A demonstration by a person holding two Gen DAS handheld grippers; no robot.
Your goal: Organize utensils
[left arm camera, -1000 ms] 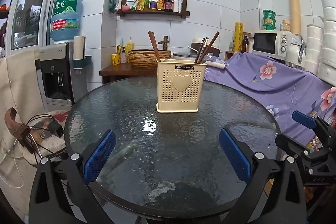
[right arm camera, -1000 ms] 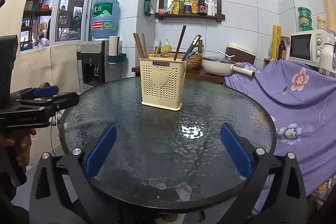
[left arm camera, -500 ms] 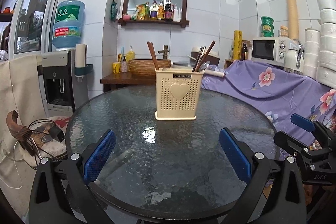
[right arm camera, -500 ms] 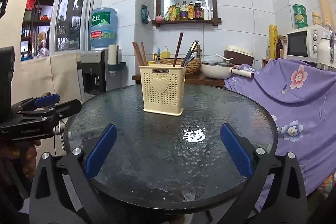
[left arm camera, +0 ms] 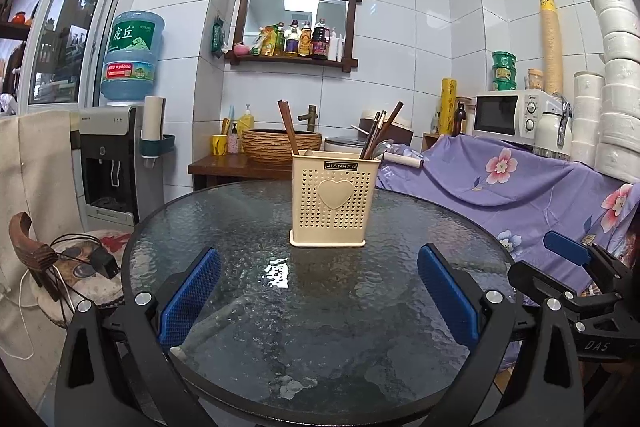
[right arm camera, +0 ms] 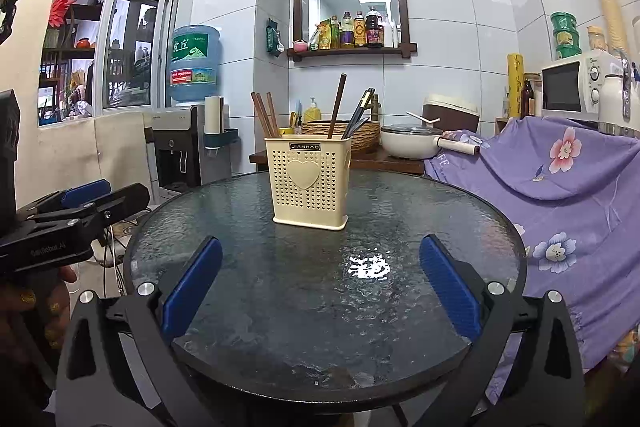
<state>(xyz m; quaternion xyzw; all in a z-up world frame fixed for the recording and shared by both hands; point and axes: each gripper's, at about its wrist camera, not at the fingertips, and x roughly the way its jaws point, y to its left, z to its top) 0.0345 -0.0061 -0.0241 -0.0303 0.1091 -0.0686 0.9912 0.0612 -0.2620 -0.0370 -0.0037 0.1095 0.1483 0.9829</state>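
Cream plastic utensil holder upright mid-table, straight ahead of wide-open, empty left gripper, well apart. Same holder from right gripper: likewise spread, empty, slightly left of centre, chopsticks upright.

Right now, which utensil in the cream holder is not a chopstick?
The metal spoon at the right end of the utensil holder. Its rounded silver bowl points up; the other pieces are straight dark sticks.
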